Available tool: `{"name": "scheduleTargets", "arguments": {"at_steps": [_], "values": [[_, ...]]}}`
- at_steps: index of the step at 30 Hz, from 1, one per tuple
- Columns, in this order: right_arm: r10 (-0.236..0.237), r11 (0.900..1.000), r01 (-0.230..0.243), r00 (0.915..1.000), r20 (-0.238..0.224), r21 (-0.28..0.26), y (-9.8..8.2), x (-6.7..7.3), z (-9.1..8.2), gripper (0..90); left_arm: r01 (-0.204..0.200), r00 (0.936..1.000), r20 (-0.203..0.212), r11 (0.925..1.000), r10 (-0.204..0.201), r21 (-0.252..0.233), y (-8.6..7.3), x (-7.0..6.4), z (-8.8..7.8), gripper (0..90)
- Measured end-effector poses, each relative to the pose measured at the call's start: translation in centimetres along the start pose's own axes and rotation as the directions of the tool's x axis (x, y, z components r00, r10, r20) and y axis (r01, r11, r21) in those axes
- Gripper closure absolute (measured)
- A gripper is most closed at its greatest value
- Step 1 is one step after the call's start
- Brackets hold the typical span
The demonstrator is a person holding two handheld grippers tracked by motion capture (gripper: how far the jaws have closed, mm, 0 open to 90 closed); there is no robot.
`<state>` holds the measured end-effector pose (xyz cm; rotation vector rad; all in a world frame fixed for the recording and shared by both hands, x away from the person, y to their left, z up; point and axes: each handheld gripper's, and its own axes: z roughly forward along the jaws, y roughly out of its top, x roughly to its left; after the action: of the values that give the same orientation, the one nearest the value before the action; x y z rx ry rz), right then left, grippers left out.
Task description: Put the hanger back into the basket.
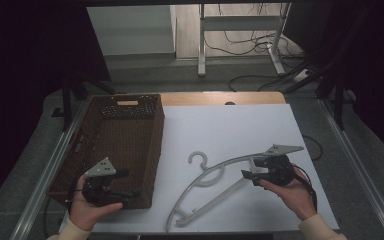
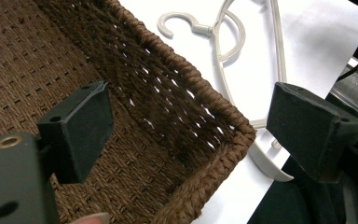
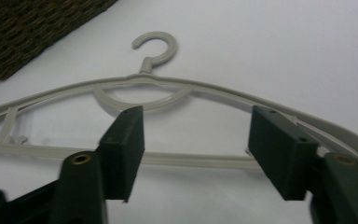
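From the high view I have the pale plastic hanger (image 1: pixel 215 177) lying flat on the white desk (image 1: pixel 240 130), hook pointing away from me, just right of the brown woven basket (image 1: pixel 130 125). My right gripper (image 1: pixel 252 175) sits at the hanger's right shoulder; my left gripper (image 1: pixel 130 185) hovers over the basket's near end.

In the left gripper view my jaws stand wide apart with nothing between the pads, straddling the basket's near corner (image 2: pixel 223 154); the hanger (image 2: pixel 223 42) lies beyond on the desk.

In the right gripper view my jaws are partly open and hold nothing: the hanger's lower bar (image 3: pixel 191 160) runs across behind them and the pads are not pressing on it.

I judge the hanger light and fairly stiff, with some flex in its thin arms and a smooth, slippery finish. Lying flat, it gives little to bite on; I would pinch the lower bar or the arm near the shoulder, since a grip far from the middle would let it swing.

I can read no brand, label or writing anywhere.
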<state>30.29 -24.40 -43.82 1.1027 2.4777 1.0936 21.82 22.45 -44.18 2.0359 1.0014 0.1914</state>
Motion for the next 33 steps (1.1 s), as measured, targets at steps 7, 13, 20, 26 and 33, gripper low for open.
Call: {"name": "scheduleTargets", "arguments": {"at_steps": [7,13,20,26,33], "values": [[-0.051,0.997,0.054,0.9979,-0.040,0.060,1.2,0.9,1.9,63.2,0.000,1.0000,0.000,1.0000,0.000,0.007,0.0,0.0,0.1,15.0],[-0.073,0.988,0.085,0.9928,-0.095,0.126,1.9,1.7,3.7,82.2,-0.003,1.0000,0.001,0.9999,0.003,0.011,0.0,0.0,0.2,15.1],[-0.086,0.977,0.114,0.9843,-0.154,0.180,2.7,2.6,6.1,89.7,0.002,1.0000,0.002,1.0000,-0.002,0.007,0.0,0.1,0.2,15.2],[-0.087,0.953,0.133,0.9813,-0.171,0.273,2.6,3.9,8.1,89.7,0.001,1.0000,0.001,1.0000,-0.001,0.007,0.0,0.1,0.1,15.2],[-0.084,0.924,0.139,0.9827,-0.165,0.358,1.5,4.1,8.7,89.7,0.000,1.0000,0.003,1.0000,0.000,0.007,0.0,0.1,0.1,15.3]]}}
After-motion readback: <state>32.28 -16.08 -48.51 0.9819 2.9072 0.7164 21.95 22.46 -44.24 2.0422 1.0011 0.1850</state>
